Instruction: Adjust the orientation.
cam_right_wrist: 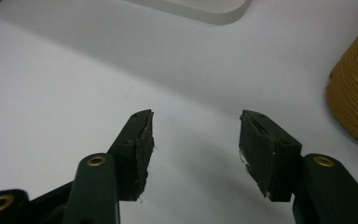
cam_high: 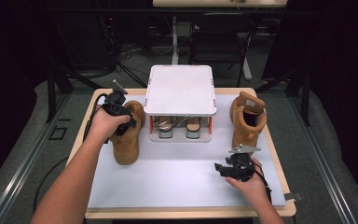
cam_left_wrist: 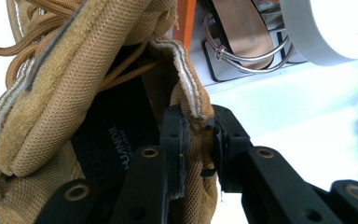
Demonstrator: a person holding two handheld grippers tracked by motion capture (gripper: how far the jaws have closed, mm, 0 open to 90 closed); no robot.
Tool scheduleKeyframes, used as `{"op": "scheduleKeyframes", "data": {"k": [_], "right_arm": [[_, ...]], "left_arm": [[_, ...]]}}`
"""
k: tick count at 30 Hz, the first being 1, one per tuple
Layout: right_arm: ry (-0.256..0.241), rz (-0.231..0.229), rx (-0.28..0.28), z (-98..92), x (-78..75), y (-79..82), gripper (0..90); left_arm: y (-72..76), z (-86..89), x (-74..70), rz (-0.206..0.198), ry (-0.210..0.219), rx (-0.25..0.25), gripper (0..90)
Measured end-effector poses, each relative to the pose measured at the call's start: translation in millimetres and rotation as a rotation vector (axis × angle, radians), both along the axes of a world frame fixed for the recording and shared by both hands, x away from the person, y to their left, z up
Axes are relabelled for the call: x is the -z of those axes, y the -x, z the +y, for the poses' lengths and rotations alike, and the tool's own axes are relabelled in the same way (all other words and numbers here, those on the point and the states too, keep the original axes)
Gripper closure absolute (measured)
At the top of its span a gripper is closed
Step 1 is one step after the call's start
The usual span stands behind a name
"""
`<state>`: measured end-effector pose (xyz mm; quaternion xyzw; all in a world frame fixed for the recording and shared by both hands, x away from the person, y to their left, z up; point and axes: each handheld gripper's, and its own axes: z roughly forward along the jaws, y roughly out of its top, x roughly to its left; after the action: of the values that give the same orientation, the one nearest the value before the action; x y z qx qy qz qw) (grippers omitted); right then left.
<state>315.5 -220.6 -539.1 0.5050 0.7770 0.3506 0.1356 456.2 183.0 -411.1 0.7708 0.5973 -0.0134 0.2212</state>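
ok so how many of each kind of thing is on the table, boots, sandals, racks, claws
tan boots: 2, one pinched at its collar by the left claw (left boot), one standing free (right boot)
sandals: 2 (first, second), on the rack's lower shelf
white rack: 1
claws: 2, the right claw open
total: 7

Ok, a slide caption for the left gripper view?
Left gripper clamps the tan boot's collar, sandals on the rack behind.
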Motion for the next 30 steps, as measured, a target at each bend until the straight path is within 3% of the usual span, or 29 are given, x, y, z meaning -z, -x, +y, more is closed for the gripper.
{"op": "scheduleKeyframes", "data": {"k": [4,8,12,19,22,30], "right_arm": [[0.017,0.067,-0.009,1.2,-5.6,-3.9,44.7],[0.065,0.102,-0.004,0.9,-15.9,-9.1,45.3],[0.097,0.153,-0.009,-1.6,-29.7,-17.4,48.9],[0.179,0.280,-0.012,1.2,-49.5,-35.4,54.4],[0.217,0.351,-0.043,2.5,-59.2,-45.5,55.1],[0.279,0.422,-0.043,6.5,-77.3,-64.6,55.8]], "left_arm": [[0.7,0.9,-0.9,-0.004,-0.001,-0.001,72.5],[1.5,-0.4,-0.5,-0.006,-0.005,0.008,68.5],[2.4,-3.9,3.6,0.020,-0.028,0.026,65.5],[0.4,-6.3,5.7,0.023,-0.044,0.025,65.1],[-0.1,-6.8,5.4,0.027,-0.042,0.020,64.9],[-1.5,-7.4,5.6,0.029,-0.041,0.016,62.7]]}}
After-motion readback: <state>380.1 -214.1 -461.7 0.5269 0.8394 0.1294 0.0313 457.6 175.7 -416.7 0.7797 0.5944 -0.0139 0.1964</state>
